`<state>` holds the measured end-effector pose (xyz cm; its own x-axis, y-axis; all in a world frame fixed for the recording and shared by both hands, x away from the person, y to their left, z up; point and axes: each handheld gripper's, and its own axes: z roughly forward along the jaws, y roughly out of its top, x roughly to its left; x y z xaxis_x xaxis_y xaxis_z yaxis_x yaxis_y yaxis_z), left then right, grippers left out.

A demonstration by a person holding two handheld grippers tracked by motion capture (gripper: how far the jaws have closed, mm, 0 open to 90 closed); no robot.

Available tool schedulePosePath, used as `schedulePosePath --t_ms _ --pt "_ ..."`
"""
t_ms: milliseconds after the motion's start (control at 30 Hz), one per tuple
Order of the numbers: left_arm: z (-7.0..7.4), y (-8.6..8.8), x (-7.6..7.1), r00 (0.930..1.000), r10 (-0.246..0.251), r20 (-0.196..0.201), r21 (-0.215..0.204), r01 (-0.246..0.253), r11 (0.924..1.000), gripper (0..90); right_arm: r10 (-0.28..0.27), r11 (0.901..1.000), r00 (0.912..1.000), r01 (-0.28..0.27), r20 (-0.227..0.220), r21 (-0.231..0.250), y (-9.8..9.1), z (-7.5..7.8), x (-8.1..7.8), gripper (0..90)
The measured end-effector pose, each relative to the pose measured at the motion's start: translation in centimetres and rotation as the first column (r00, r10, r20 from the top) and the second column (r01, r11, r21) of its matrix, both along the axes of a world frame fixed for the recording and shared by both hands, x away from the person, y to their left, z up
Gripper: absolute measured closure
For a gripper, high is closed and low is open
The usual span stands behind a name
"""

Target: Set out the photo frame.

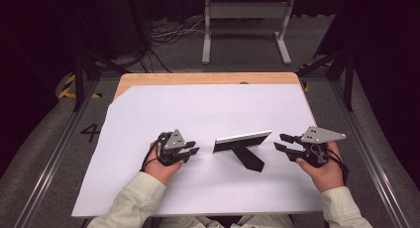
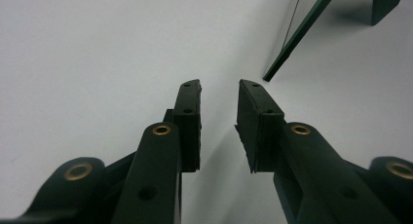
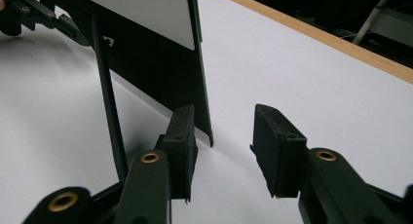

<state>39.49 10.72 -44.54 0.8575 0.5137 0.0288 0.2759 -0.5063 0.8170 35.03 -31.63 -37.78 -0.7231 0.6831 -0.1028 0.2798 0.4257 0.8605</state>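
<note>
A flat black photo frame point(image 1: 242, 140) with a silvery border stands upright on the white sheet point(image 1: 208, 109), propped by its black back leg point(image 1: 249, 158). My left gripper point(image 1: 194, 147) rests left of it, open and holding nothing. The left gripper view has its jaws point(image 2: 219, 90) parted over bare sheet, the frame's edge point(image 2: 292, 41) ahead to the right. My right gripper point(image 1: 279, 142) sits right of the frame, open. In the right gripper view the jaws point(image 3: 224, 117) gape just short of the frame's near corner point(image 3: 151, 53), apart from it.
The white sheet covers most of a wooden table point(image 1: 198, 78). A grey metal stand point(image 1: 245, 12) and loose cables point(image 1: 168, 34) lie on the floor beyond the far edge. Dark rails run along both sides of the table.
</note>
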Motion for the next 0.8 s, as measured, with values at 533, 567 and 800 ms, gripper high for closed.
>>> schedulePosePath --t_ms 533,567,800 --pt "-0.2 -1.5 1.5 0.9979 -0.022 -0.06 -0.003 0.022 0.9997 72.9 -0.017 0.9991 0.9996 0.017 -0.022 -0.039 -1.5 -0.2 0.2 61.7" --pt "-0.2 -1.6 1.6 0.9979 -0.023 -0.061 -0.002 0.023 0.9997 72.9 -0.023 0.9988 0.9994 0.022 -0.025 -0.044 -1.7 -0.2 0.2 62.1" --pt "-0.2 -1.7 2.0 0.9964 -0.025 -0.081 -0.021 0.023 0.9995 73.1 -0.046 0.9974 0.9986 0.044 -0.028 -0.056 -2.5 -0.4 0.4 61.4"
